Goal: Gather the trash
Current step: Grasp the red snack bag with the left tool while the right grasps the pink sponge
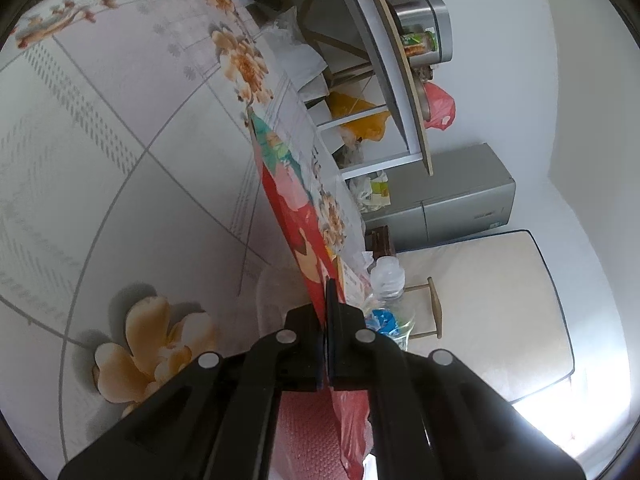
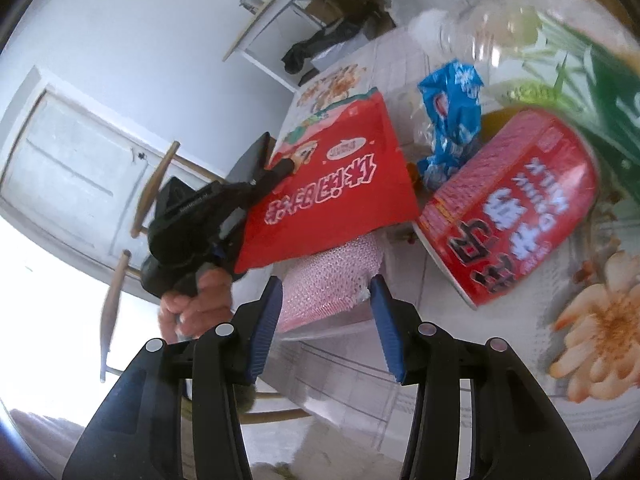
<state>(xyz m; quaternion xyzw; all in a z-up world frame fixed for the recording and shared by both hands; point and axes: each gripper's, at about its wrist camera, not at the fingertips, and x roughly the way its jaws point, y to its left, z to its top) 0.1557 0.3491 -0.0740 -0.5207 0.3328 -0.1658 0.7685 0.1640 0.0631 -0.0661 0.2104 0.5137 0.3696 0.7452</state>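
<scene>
- One red snack bag (image 2: 332,188) was pinched at its edge by the left gripper (image 1: 329,312), lifted over the table's (image 2: 440,360) near edge.
- One pink mesh pad (image 2: 332,284) lay between the right gripper's (image 2: 326,320) spread fingers; whether they touched it was unclear.
- One red milk carton (image 2: 516,204), one blue wrapper (image 2: 452,124) and one blurred clear bottle (image 2: 488,28) lay farther in.
- Only the right wrist view showed the hand (image 2: 196,304) on the left gripper; the left showed the bag edge-on.
</scene>
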